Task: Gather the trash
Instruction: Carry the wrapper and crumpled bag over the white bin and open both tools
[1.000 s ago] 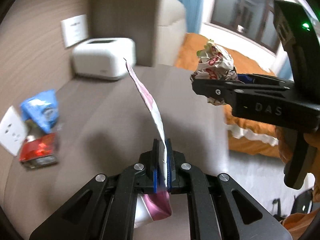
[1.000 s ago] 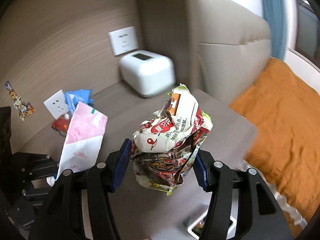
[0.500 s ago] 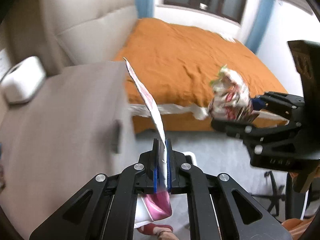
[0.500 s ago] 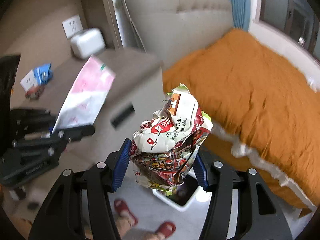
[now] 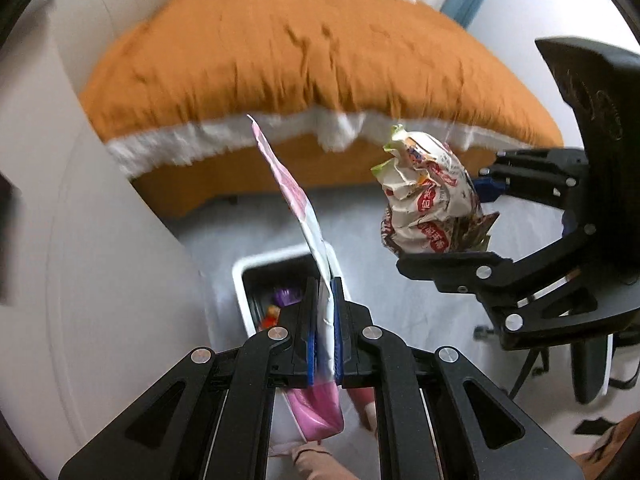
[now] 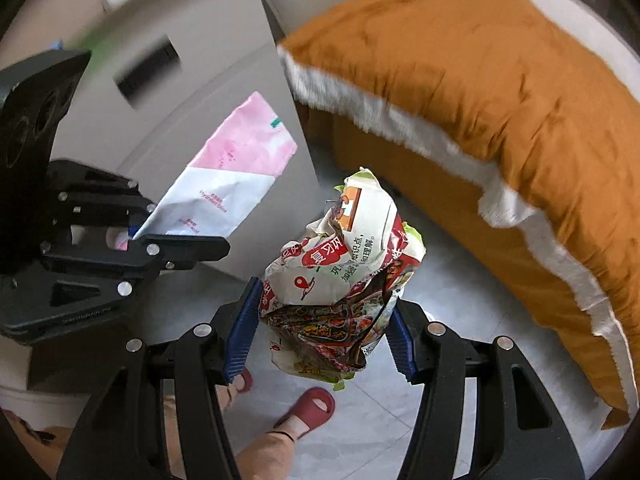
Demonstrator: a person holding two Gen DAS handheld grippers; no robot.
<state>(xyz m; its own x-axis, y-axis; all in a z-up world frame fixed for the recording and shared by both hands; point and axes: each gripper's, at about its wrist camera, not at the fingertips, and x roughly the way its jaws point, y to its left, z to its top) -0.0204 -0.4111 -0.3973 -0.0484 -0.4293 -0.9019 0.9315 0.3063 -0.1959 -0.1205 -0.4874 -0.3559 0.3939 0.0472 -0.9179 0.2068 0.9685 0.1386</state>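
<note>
Left wrist view: white bin on the grey floor at 12 o'clock past my left gripper, wrappers inside; nothing between.
Left tool: clamped narrow on a flat pink-and-white sachet, standing edge-on.
Right tool: my right gripper grips a crumpled red-and-white snack bag, at 2 o'clock from the bin.
Room: orange bed at 1 o'clock, grey cabinet at 10; my red slipper below.

floor: grey tile | bed: orange cover | cabinet: pale
</note>
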